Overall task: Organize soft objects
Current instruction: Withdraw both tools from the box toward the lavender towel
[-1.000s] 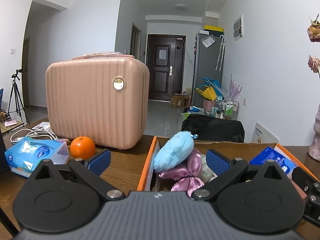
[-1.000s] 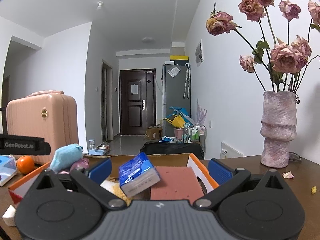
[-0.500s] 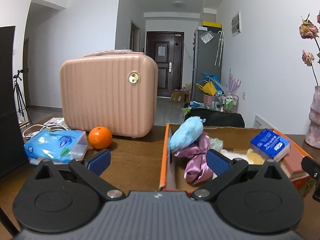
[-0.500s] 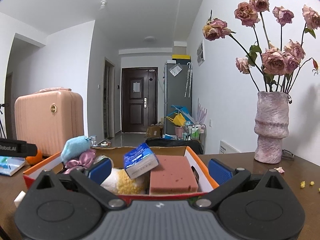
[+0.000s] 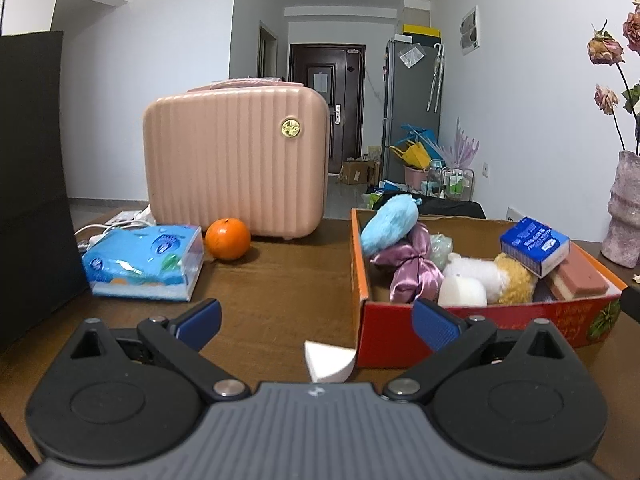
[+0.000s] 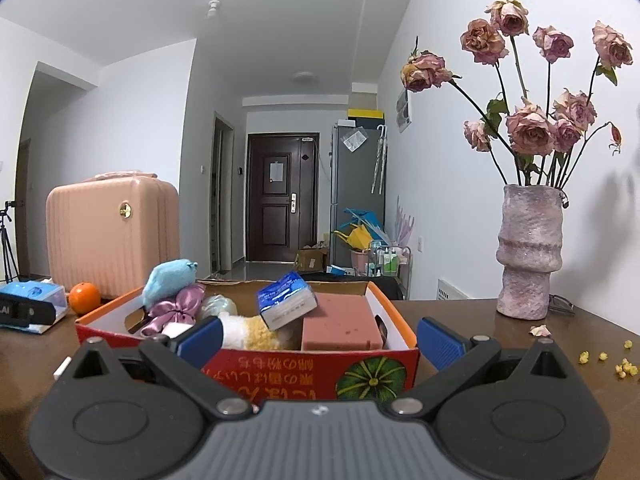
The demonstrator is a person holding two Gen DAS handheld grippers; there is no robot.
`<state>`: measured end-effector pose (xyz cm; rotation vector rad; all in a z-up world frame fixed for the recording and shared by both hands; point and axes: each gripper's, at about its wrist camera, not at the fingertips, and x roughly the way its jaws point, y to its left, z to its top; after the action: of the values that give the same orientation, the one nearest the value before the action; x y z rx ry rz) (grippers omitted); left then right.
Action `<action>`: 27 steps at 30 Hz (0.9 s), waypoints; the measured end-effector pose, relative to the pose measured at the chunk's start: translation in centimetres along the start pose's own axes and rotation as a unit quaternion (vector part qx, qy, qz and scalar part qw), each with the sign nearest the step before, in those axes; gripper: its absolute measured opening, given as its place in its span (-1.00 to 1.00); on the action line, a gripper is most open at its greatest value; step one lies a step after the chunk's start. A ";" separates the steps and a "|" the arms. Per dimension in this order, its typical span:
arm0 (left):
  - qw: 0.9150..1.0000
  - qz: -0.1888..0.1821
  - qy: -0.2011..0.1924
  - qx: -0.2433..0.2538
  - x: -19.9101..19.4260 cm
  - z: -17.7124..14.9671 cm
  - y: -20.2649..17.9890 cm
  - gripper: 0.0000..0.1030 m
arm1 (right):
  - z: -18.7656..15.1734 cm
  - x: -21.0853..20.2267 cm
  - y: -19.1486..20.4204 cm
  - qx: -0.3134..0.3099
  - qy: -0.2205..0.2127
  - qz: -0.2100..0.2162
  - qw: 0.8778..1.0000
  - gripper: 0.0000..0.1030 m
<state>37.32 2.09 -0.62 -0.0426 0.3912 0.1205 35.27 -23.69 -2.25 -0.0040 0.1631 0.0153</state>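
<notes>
A red cardboard box (image 5: 480, 320) (image 6: 280, 372) on the brown table holds soft things: a blue plush (image 5: 388, 224) (image 6: 168, 280), a purple satin bow (image 5: 416, 268) (image 6: 176, 308), a white and yellow plush (image 5: 488, 276) (image 6: 248, 330), a blue tissue pack (image 5: 534, 246) (image 6: 286, 300) and a pink sponge (image 5: 580, 276) (image 6: 340, 324). A white wedge (image 5: 328, 362) lies on the table by the box's near left corner. My left gripper (image 5: 316, 322) is open and empty, just behind the wedge. My right gripper (image 6: 320, 340) is open and empty in front of the box.
A pink suitcase (image 5: 236, 164) stands at the back left, with an orange (image 5: 228, 238) and a blue tissue pack (image 5: 144, 260) in front of it. A dark panel (image 5: 32, 184) is at the far left. A vase of dried roses (image 6: 528, 256) stands right, with petals (image 6: 600, 358) scattered nearby.
Both grippers have drawn back from the box, so the whole box and the white wedge now show. Both stay open and empty.
</notes>
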 end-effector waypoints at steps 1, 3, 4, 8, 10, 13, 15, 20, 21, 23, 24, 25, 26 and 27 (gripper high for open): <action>1.000 0.000 0.001 -0.001 -0.3 -0.1 0.2 1.00 | -0.1 -0.3 0.0 0.000 0.001 0.000 1.000 1.00; 1.000 -0.001 0.002 -0.004 -0.8 -0.4 0.7 1.00 | -0.1 -0.7 0.0 -0.001 0.002 0.001 1.000 1.00; 1.000 -0.001 0.002 -0.005 -1.0 -0.5 0.9 1.00 | -0.2 -1.0 0.0 -0.001 0.002 0.001 1.000 1.00; 1.000 -0.003 0.006 -0.006 -1.9 -0.9 1.5 1.00 | -0.4 -1.8 -0.1 -0.003 0.005 0.001 1.000 1.00; 1.000 -0.004 0.007 -0.007 -2.3 -1.0 1.8 1.00 | -0.4 -2.1 0.0 -0.004 0.007 0.000 1.000 1.00; 1.000 -0.007 0.008 -0.011 -2.5 -1.1 2.3 1.00 | -0.5 -2.1 0.2 -0.008 0.011 -0.002 1.000 1.00; 1.000 -0.010 0.008 -0.013 -2.5 -1.0 2.4 1.00 | -0.6 -1.9 0.4 -0.013 0.014 -0.003 1.000 1.00; 1.000 -0.017 0.011 -0.008 -2.4 -1.0 2.4 1.00 | -0.6 -1.5 0.9 -0.015 0.027 -0.002 1.000 1.00; 1.000 -0.019 0.011 -0.009 -2.4 -1.0 2.4 1.00 | -0.6 -1.3 1.0 -0.011 0.032 0.000 0.999 1.00; 1.000 -0.019 0.013 -0.010 -2.3 -0.9 2.6 1.00 | -0.6 -1.0 1.3 -0.003 0.045 0.005 0.999 1.00; 1.000 -0.019 0.014 -0.011 -2.3 -0.8 2.7 1.00 | -0.6 -0.8 1.6 -0.001 0.050 0.008 0.999 1.00; 1.000 -0.019 0.016 -0.014 -2.2 -0.8 2.8 1.00 | -0.7 -0.6 1.9 0.000 0.055 0.011 0.998 1.00; 1.000 -0.018 0.018 -0.016 -2.1 -0.7 3.0 1.00 | -0.7 -0.4 2.3 -0.001 0.061 0.013 0.998 1.00; 0.999 -0.017 0.019 -0.019 -2.0 -0.7 3.1 1.00 | -0.8 -0.2 2.7 -0.002 0.065 0.015 0.998 1.00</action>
<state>34.81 4.91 -0.56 -0.0893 0.4268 0.0927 34.88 -21.04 -2.97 -0.0061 0.2938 0.0453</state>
